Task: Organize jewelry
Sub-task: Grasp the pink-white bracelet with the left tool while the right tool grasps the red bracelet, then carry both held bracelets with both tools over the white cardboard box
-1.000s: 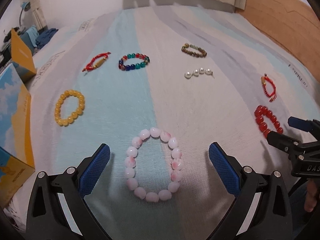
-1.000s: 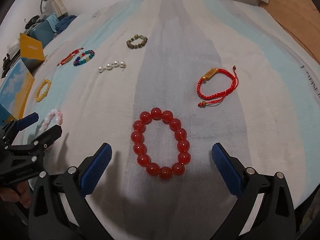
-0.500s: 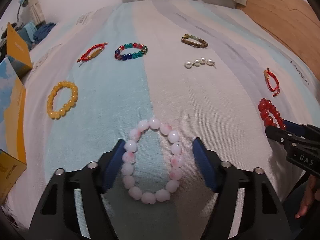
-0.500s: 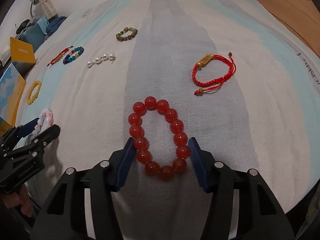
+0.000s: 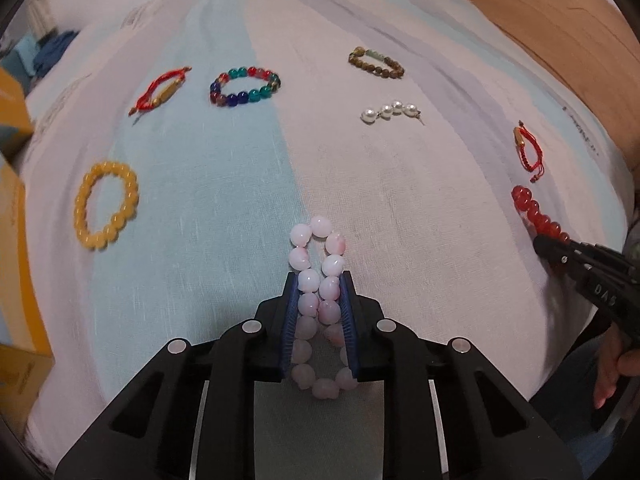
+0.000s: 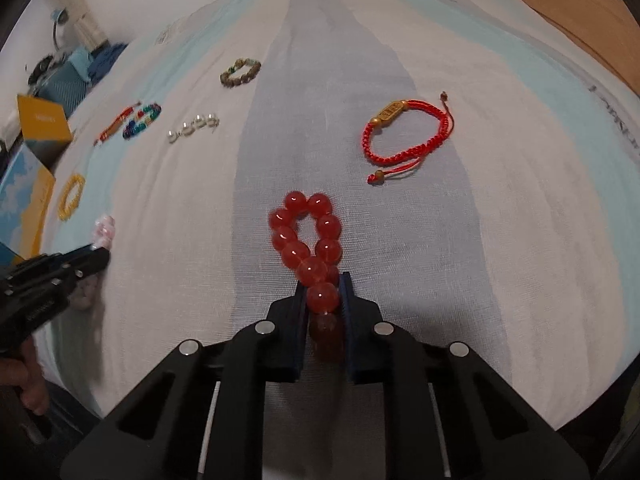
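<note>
A: Pink beads first. Your left gripper [image 5: 319,284] has its fingers [image 5: 291,312] clamped on the pink bracelet [image 5: 320,268], pinching the ring into a narrow double strand. Its far loop pokes out past the tips over the striped bedsheet [image 5: 224,208]; the near end bulges behind the pads.

B: And your right hand?

A: Your right gripper [image 6: 323,282] has its fingers [image 6: 347,312] pressed together on the red bead bracelet [image 6: 308,240]. One big bead sits squeezed between the pads, and the rest forms a small loop ahead of them on the grey stripe.

B: What lies around you on the bed?

A: From the left wrist view: the yellow bracelet [image 5: 106,204] far left, the red cord bracelet [image 5: 160,90] and the multicoloured bracelet [image 5: 245,86] side by side farther up, the brown bead bracelet [image 5: 376,63] toward the headboard [image 5: 560,20], and the pearl string [image 5: 390,111] just below it. A second red cord bracelet with a gold charm [image 6: 408,136] lies near the right gripper, just beyond and to the right of the red beads.

B: Anything off the bed?

A: Yellow boxes [image 6: 40,122] at your left edge.
</note>
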`<action>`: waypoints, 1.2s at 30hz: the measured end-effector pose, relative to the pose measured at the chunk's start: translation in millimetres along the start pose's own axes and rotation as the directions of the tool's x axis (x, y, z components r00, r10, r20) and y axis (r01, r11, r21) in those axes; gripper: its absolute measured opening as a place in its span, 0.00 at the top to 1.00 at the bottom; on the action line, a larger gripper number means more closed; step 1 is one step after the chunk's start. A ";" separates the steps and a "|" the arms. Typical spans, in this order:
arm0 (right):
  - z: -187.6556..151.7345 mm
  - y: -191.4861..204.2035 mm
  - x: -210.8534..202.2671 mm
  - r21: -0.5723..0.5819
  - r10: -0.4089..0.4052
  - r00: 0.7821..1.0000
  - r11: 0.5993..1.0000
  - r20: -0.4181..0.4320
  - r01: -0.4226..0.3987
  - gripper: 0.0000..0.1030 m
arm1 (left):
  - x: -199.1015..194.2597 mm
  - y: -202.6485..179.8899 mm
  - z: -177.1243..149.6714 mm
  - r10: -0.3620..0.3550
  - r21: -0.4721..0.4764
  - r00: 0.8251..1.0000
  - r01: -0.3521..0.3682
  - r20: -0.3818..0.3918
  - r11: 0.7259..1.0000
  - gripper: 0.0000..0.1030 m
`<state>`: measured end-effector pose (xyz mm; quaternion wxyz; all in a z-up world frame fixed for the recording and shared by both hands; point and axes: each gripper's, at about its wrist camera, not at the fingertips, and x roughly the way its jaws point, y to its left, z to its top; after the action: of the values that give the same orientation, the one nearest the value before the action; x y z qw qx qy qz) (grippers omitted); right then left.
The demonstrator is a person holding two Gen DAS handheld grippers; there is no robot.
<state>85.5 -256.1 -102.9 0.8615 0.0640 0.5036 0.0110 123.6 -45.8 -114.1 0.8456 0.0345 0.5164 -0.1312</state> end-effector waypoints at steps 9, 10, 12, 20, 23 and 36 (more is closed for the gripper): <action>1.9 6.3 -8.5 -0.002 -0.014 1.000 1.000 0.027 0.014 0.87 | -14.8 9.6 -7.2 -0.016 0.027 0.999 0.015 0.029 1.000 0.82; 2.4 7.7 -10.6 -0.005 -0.017 0.999 1.000 0.033 0.017 0.87 | -16.4 10.4 -8.3 -0.016 0.026 0.999 0.015 0.035 1.000 0.82; 3.4 10.4 -15.4 -0.008 -0.023 0.999 1.000 0.048 0.024 0.87 | -19.1 12.0 -10.3 -0.027 0.020 0.999 0.026 0.037 0.999 0.82; 4.8 18.2 -39.7 0.002 -0.026 0.996 1.000 0.090 0.026 0.87 | -37.1 10.1 -12.2 -0.035 0.037 0.998 0.033 0.060 0.999 0.82; 5.4 22.3 -46.0 -0.006 -0.032 0.995 0.999 0.099 0.033 0.87 | -47.6 10.0 -8.5 -0.034 0.042 0.996 0.031 0.081 0.999 0.82; 9.8 25.3 -70.8 0.009 -0.025 0.994 1.000 0.105 0.024 0.87 | -73.1 12.6 3.7 -0.022 0.038 0.992 0.017 0.125 0.999 0.82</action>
<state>60.3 -237.9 -33.7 0.8867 0.0618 0.4582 -0.0048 98.5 -20.8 -48.8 0.8743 0.0369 0.4600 -0.1508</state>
